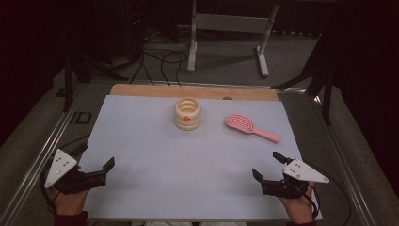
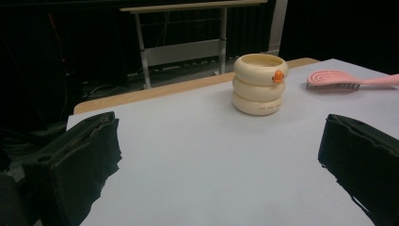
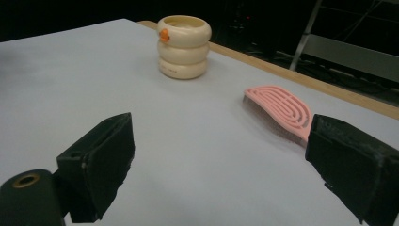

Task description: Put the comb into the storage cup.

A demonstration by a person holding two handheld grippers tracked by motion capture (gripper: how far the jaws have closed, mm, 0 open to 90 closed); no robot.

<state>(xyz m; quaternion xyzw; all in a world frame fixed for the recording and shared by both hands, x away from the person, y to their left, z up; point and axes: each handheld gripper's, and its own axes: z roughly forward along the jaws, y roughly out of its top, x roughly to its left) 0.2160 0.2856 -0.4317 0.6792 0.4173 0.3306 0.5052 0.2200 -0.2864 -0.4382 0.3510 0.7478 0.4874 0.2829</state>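
Note:
A cream cup (image 1: 187,113) made of three stacked rings, with a small orange mark on its side, stands upright at the far middle of the white table sheet (image 1: 141,141). To its right lies a pink hairbrush (image 1: 251,127), handle pointing right and towards me. My left gripper (image 1: 96,155) rests open at the near left corner, nothing between its jaws. My right gripper (image 1: 267,165) is open at the near right, also holding nothing. The left gripper view shows the cup (image 2: 260,84) and brush (image 2: 339,81) far ahead; the right gripper view shows the brush (image 3: 282,110) nearer than the cup (image 3: 184,47).
A wooden strip (image 1: 141,90) runs along the table's far edge. Beyond it stand a grey metal frame (image 1: 230,23) and loose cables (image 1: 164,61) on the floor. Metal rails (image 1: 42,150) border the table's sides.

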